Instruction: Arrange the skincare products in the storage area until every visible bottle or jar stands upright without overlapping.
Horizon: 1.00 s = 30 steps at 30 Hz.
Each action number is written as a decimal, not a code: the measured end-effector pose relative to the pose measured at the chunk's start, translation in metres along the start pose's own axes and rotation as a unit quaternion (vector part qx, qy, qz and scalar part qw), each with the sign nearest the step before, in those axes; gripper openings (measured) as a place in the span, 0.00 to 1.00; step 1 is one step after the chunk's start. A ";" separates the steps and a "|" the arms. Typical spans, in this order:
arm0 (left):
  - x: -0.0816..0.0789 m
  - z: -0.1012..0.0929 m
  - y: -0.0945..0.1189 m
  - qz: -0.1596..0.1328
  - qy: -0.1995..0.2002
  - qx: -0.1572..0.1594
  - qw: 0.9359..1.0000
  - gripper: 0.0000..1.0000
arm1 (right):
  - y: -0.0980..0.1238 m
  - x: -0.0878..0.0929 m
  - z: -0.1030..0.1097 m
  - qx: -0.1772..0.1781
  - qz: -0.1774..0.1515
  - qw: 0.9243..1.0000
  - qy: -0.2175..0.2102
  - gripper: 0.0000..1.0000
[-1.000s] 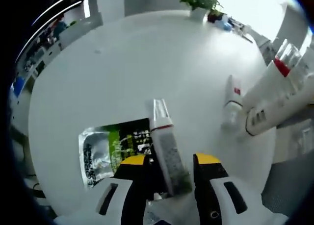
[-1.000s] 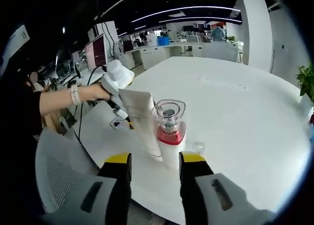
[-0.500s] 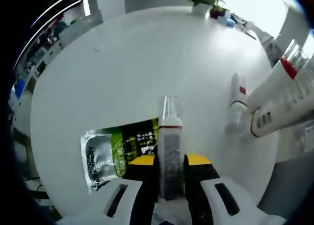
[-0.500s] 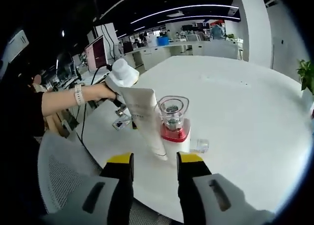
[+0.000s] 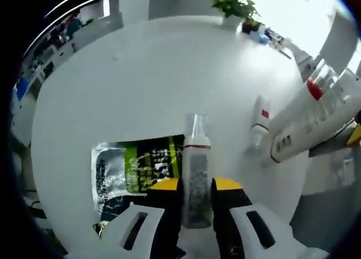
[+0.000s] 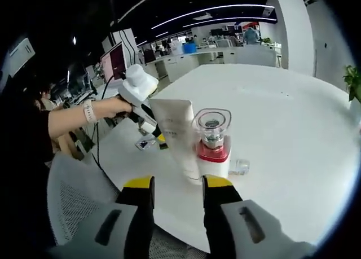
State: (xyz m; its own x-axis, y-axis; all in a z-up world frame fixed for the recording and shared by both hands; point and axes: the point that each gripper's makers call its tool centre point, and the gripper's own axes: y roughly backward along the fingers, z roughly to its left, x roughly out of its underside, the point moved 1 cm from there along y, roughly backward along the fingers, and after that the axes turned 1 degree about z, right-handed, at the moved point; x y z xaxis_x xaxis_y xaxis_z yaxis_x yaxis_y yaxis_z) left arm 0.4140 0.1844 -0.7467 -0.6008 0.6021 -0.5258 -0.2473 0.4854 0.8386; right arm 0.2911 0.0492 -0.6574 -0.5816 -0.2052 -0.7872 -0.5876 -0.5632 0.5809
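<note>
Left hand-held gripper (image 5: pixel 196 185) now clamped on speckled bottle (image 5: pixel 196 174) at worktop (image 5: pixel 141 84) 6 o'clock, vs. loose 1 s ago; right hand-held gripper (image 6: pixel 176 185) holds red-collared bottle (image 6: pixel 212 152), so righting can start.

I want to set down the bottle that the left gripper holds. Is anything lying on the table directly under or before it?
Yes. A green and silver sachet lies flat on the table, beside and partly under the bottle clamped in the left gripper. Beyond it, the table is bare.
</note>
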 end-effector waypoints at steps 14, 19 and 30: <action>0.009 -0.025 0.030 -0.045 0.002 0.009 0.999 0.16 | -0.002 0.005 0.017 -0.023 -0.008 1.000 -0.007 0.33; 0.012 -0.036 0.041 -0.060 0.001 0.012 0.998 0.16 | -0.004 0.008 0.024 -0.037 -0.009 0.999 -0.021 0.32; 0.027 -0.054 0.063 -0.086 0.014 0.018 0.996 0.16 | -0.014 0.010 0.046 -0.079 -0.023 0.995 -0.055 0.34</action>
State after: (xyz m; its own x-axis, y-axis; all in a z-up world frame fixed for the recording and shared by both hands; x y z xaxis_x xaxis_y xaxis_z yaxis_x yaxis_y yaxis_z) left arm 0.3413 0.1974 -0.7005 -0.5727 0.4916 -0.6561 -0.3213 0.6017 0.7313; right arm 0.2678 0.0920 -0.6635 -0.6198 -0.0924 -0.7793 -0.5239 -0.6907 0.4985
